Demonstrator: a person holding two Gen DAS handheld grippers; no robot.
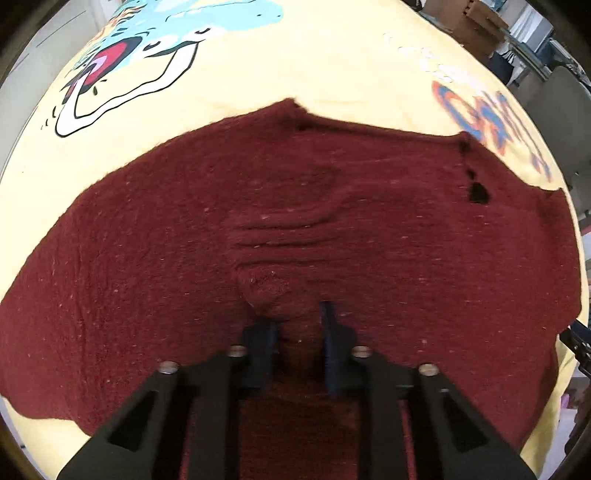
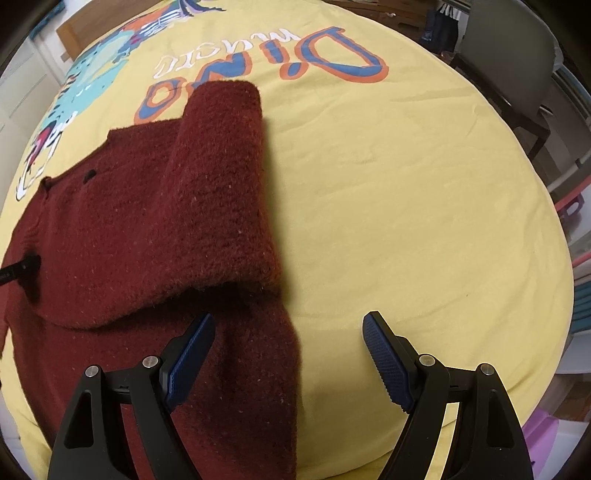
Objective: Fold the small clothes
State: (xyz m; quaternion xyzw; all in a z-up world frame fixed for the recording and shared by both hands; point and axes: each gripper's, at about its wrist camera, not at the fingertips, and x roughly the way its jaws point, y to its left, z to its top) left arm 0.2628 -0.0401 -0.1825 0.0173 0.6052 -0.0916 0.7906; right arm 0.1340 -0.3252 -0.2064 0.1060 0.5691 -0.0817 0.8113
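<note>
A dark red knit sweater (image 1: 332,206) lies on a yellow printed cloth (image 1: 295,59). My left gripper (image 1: 295,321) presses down on it, jaws narrowly apart, with a pinched bump of knit (image 1: 266,291) at the left fingertip; whether it grips the fabric is unclear. In the right wrist view the sweater (image 2: 147,221) has a sleeve (image 2: 225,177) folded over its body. My right gripper (image 2: 288,328) is open and empty, hovering over the sweater's right edge. The left gripper's tip (image 2: 22,267) shows at the far left.
The yellow cloth (image 2: 406,206) with a dinosaur print and "Dino" lettering (image 2: 295,62) covers the table. Chairs (image 2: 517,74) stand at the right. Cardboard boxes (image 1: 465,18) sit beyond the table's far edge.
</note>
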